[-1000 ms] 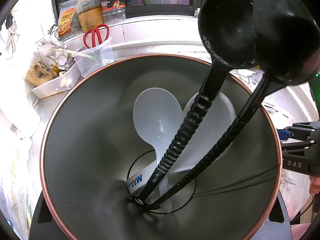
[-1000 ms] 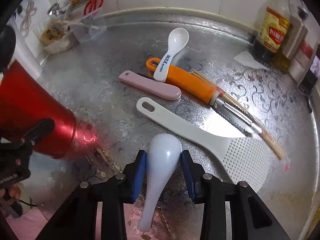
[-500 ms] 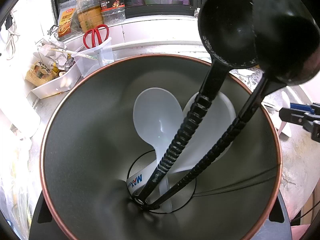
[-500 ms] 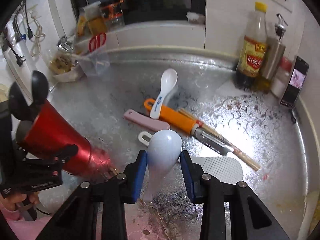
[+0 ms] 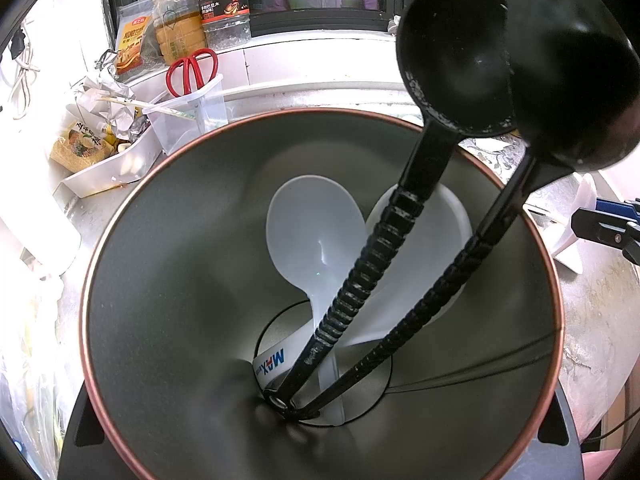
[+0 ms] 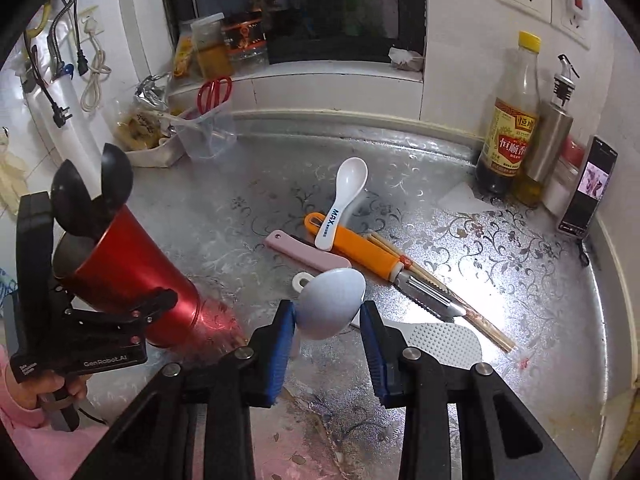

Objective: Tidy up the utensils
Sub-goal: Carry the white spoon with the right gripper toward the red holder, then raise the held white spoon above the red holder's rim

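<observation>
place: home kitchen | evidence: vinegar bottle (image 6: 510, 120), foil-lined counter (image 6: 520, 280), peeler (image 6: 384, 264)

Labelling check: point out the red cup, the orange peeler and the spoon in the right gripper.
red cup (image 6: 132, 280), right wrist view, on its side wall.
orange peeler (image 6: 360, 246), right wrist view, mid handle.
held spoon (image 6: 332, 304), right wrist view, back of bowl.

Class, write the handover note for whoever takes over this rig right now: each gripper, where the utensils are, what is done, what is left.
Left gripper: shut on the red holder, tilted over the counter.
Right gripper: shut on a white spoon, lifted clear of the counter.
Done: two black ladles and two white spoons are in the holder.
Left: drop in the held spoon, then the MAX spoon, pink handle, orange peeler, chopsticks and white rice paddle.
</observation>
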`<state>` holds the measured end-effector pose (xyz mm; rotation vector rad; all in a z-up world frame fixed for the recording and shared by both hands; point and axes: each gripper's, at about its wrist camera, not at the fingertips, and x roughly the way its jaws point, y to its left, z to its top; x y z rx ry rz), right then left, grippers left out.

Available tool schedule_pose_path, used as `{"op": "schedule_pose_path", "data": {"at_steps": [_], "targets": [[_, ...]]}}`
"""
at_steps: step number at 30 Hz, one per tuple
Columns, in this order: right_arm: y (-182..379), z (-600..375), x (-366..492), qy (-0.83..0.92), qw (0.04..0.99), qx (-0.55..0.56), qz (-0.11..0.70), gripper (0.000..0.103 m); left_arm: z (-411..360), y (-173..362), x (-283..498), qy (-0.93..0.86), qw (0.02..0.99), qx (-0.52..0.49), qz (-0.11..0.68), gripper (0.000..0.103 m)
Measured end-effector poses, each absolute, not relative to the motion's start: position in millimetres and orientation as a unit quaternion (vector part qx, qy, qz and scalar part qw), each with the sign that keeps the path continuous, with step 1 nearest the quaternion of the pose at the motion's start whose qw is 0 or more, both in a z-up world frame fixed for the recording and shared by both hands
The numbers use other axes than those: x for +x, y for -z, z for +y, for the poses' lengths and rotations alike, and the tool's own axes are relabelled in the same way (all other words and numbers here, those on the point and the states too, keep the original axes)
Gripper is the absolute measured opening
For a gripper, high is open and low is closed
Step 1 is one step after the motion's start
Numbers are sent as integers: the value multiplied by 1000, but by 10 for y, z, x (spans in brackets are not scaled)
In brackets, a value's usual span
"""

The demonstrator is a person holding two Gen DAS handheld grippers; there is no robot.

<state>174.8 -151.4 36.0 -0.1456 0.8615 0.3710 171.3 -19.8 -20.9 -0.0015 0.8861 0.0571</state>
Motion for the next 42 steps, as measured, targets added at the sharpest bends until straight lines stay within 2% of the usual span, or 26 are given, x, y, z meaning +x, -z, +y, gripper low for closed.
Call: {"op": "schedule_pose_path", "data": {"at_steps": [12, 25, 31, 37, 42], "targets": [[-626, -1469, 1703, -202, 897, -67, 387, 36, -197, 209, 1711, -28, 903, 0, 428, 90], [-1750, -1185, 1589, -277, 922, -91, 254, 36, -221, 209, 1723, -25, 903, 3, 429, 90], [-2082, -908, 1454, -332, 913, -106, 211, 35, -225, 209, 1723, -26, 903, 3, 429, 90], [-2060, -537, 1362, -385, 891, -125, 205, 33, -229, 209, 1728, -25, 903, 3, 429, 90], [-1849, -352, 1411, -400, 876, -137, 234, 33, -232, 216, 1732, -23, 903, 3, 429, 90]]}}
